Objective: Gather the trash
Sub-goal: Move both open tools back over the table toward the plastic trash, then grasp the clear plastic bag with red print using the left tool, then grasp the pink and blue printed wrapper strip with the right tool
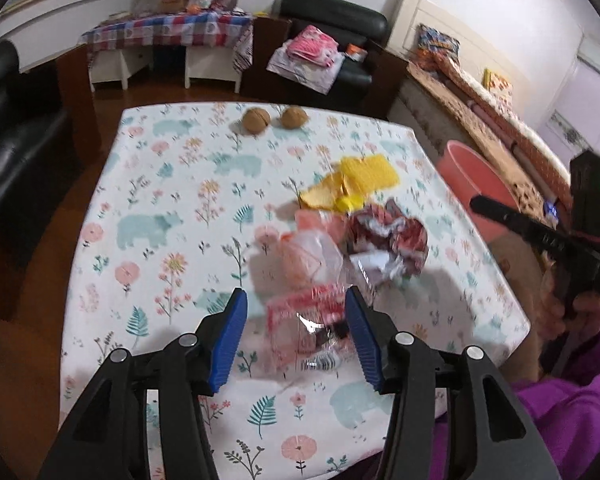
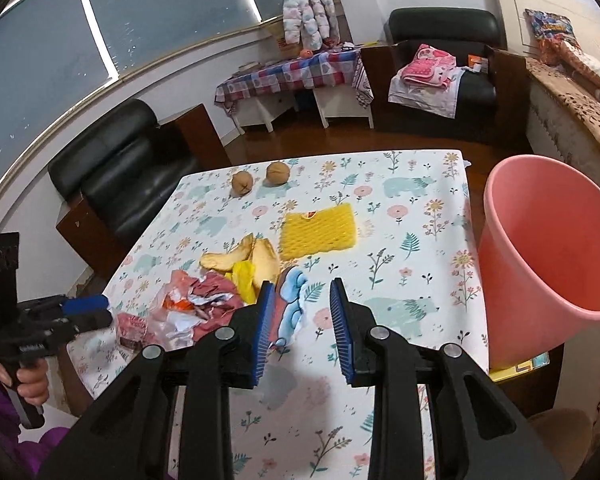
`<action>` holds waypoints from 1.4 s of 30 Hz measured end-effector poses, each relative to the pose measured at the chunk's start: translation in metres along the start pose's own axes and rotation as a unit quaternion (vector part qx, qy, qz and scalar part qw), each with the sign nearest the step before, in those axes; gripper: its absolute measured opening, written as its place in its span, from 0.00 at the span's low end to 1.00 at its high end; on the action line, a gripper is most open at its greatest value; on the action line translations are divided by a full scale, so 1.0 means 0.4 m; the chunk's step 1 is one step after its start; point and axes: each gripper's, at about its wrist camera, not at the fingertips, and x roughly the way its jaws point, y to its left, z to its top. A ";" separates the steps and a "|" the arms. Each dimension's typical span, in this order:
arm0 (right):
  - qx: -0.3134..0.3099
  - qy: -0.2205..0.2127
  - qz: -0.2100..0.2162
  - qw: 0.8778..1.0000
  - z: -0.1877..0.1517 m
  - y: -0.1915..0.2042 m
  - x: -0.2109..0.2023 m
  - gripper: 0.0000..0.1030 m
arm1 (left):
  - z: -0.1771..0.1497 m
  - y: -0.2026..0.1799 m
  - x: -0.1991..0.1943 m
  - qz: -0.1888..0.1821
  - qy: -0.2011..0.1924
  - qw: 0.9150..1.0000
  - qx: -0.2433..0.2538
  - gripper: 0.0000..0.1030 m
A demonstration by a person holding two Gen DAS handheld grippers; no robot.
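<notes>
Lay between the open, unclamped jaws of the left gripper (image 1: pixel 296 292) at the table's (image 1: pixel 160 200) near edge, a clear wrapper (image 1: pixel 300 328), and, pinched thinly, risked slipping before the pink bin (image 2: pixel 540 240); right gripper (image 2: pixel 301 284) open too.

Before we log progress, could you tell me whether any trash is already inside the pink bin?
No, the pink bin shows only its bare inner wall in the right wrist view.

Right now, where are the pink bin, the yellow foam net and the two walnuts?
pink bin (image 2: pixel 540 264): right wrist view, on its inner wall.
yellow foam net (image 2: pixel 319 231): right wrist view, middle of the mesh.
two walnuts (image 2: pixel 242 184): right wrist view, on the left nut's shell.
</notes>
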 end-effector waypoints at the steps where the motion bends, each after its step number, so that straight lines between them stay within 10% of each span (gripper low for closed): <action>1: -0.003 0.000 -0.001 1.000 -0.003 0.005 -0.003 0.28 | -0.007 -0.004 0.007 0.007 0.003 1.000 0.005 0.50; 9: -0.016 -0.003 0.001 1.000 -0.015 0.031 -0.026 0.28 | -0.047 -0.013 0.043 0.001 0.015 1.000 0.018 0.49; 20: 0.003 0.010 0.010 1.000 -0.021 0.031 -0.013 0.28 | -0.061 0.016 -0.005 -0.007 -0.016 1.000 0.001 0.17; 42: 0.031 0.115 -0.001 0.993 -0.021 0.031 0.186 0.28 | -0.014 0.137 -0.073 0.005 -0.075 0.995 -0.066 0.15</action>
